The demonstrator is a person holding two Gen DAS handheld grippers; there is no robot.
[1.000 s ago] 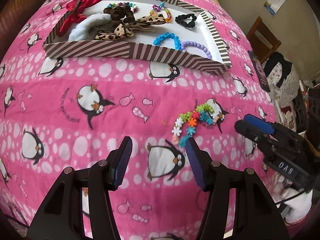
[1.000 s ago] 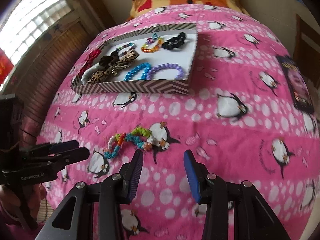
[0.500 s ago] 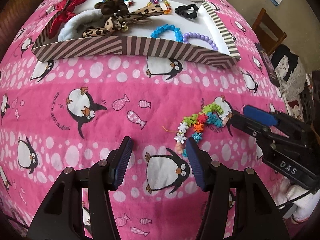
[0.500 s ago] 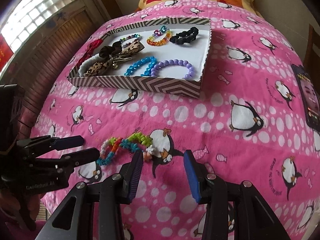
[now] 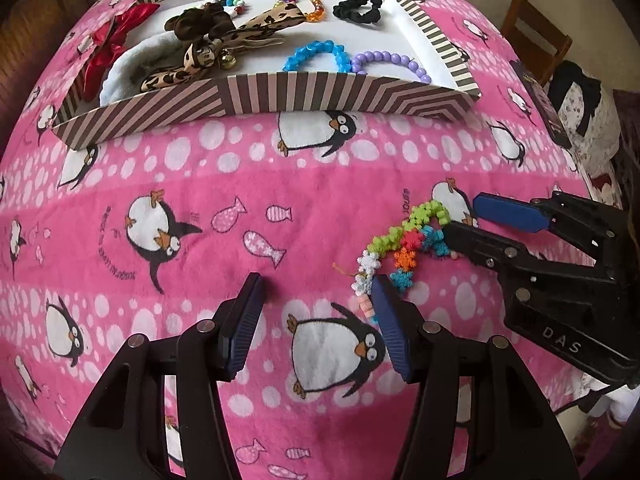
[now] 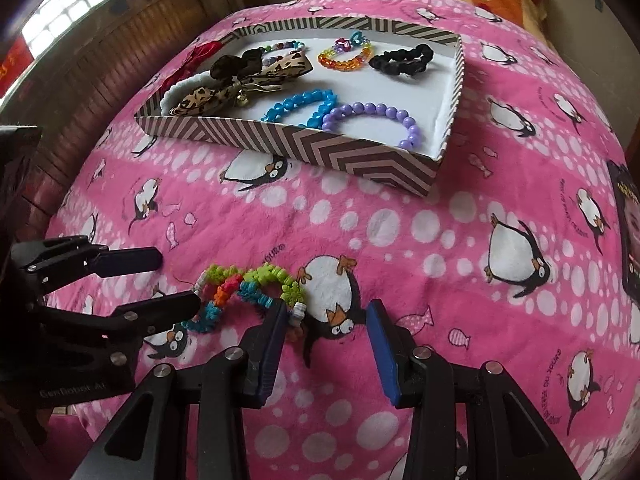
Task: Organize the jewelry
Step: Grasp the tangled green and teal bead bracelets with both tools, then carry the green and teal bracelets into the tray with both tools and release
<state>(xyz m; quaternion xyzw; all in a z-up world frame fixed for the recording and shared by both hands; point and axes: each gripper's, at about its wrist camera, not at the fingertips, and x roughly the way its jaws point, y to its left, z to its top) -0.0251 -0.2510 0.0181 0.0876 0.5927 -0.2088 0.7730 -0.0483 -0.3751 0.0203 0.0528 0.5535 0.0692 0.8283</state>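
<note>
A multicoloured snowflake-bead bracelet [image 5: 404,246] lies on the pink penguin blanket; it also shows in the right wrist view [image 6: 248,290]. My left gripper [image 5: 318,302] is open, its right finger touching the bracelet's near end. My right gripper [image 6: 326,322] is open, its left finger at the bracelet's other end; it also shows in the left wrist view [image 5: 466,220]. A striped box [image 5: 320,96] beyond holds bracelets, hair ties and bows.
The box contains a blue bead bracelet [image 6: 300,106], a purple bead bracelet [image 6: 376,118], a black scrunchie [image 6: 402,60] and leopard bows [image 6: 240,80]. A dark phone [image 6: 628,240] lies on the blanket at the right. A wooden chair [image 5: 536,24] stands beyond the bed.
Both grippers have moved forward and closer to the snowflake bracelet, one at each end. The box looks nearer. Both stay open.
</note>
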